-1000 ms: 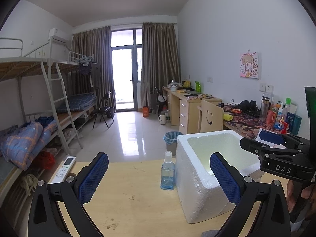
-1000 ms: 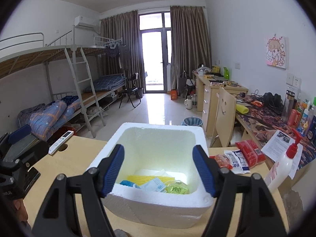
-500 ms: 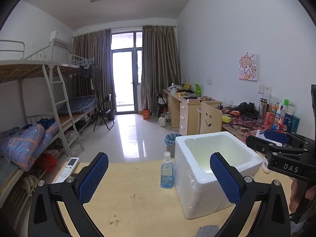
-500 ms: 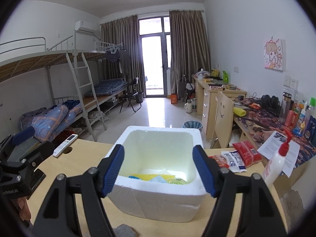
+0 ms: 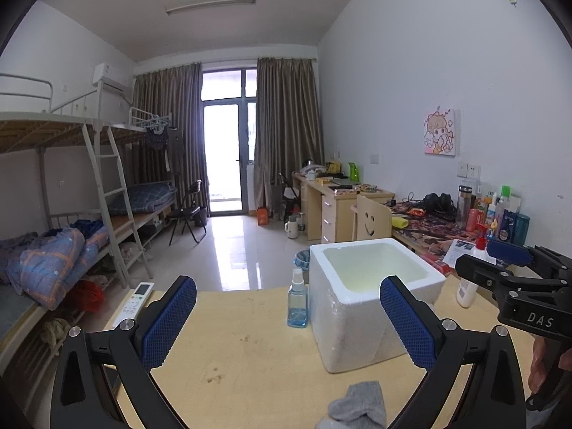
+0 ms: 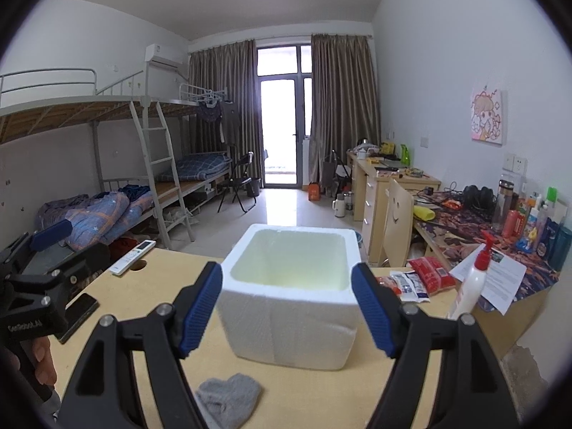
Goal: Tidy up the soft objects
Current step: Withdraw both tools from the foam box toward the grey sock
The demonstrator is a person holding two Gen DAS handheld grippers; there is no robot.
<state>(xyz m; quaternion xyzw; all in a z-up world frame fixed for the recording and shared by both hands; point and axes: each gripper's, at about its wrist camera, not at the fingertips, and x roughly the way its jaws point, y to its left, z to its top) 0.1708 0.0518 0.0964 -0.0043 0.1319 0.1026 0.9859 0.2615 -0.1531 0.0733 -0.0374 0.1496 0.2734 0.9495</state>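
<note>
Styrofoam box [image 6: 289, 293], white and pebbly, stands on my wooden table [image 5: 232, 364]; limp grey sock [image 6: 228, 398] lies before it. Spray bottle [image 5: 297, 304] beside. Both my grippers, left gripper [image 5: 287, 321] and right gripper [image 6: 286, 307], gape wide, empty.

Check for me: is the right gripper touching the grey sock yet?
Apart. The right wrist view shows the right gripper open and empty, above the table, with the grey sock lying flat on the tabletop in front of the foam box.
</note>
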